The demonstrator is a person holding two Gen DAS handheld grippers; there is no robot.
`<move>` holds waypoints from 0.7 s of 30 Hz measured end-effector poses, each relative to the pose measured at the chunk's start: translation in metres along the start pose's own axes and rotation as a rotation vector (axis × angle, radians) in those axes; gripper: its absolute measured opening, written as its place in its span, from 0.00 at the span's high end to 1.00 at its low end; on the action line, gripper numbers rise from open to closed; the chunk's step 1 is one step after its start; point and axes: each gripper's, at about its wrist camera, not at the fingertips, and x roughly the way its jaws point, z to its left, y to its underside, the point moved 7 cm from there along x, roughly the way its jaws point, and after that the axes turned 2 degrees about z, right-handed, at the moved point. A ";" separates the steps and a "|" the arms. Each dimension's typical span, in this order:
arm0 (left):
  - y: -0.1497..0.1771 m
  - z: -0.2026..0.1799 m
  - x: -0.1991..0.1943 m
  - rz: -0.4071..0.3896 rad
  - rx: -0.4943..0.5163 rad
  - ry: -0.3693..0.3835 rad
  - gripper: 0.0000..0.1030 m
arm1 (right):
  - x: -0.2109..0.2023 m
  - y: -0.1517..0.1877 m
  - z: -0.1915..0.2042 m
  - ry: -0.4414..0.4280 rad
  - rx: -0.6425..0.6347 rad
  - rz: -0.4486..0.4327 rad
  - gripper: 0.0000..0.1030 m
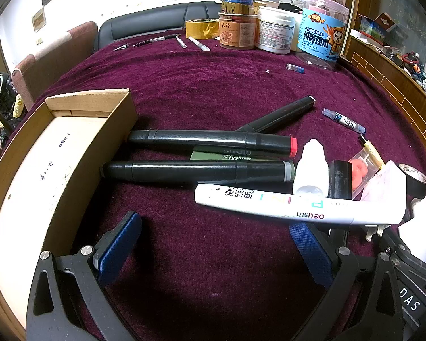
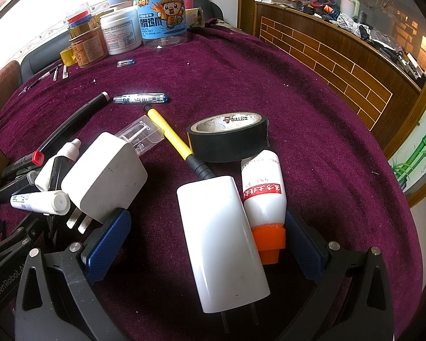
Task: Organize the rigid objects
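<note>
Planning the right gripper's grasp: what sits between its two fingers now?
In the right wrist view, the right gripper stands open around a white charger block, with a white orange-capped bottle beside it. Neither is gripped.

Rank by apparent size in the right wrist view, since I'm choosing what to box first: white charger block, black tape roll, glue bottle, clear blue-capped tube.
1. white charger block, though nearest the camera
2. black tape roll
3. glue bottle, close to the tape
4. clear blue-capped tube
</note>
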 end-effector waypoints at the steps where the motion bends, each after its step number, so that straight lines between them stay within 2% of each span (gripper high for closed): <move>1: 0.000 0.000 0.000 0.000 0.000 0.000 0.01 | 0.000 0.000 0.000 0.000 0.000 0.000 0.00; 21: 0.001 -0.002 -0.002 0.000 -0.001 -0.001 0.02 | 0.000 0.000 0.000 0.000 0.000 0.000 0.00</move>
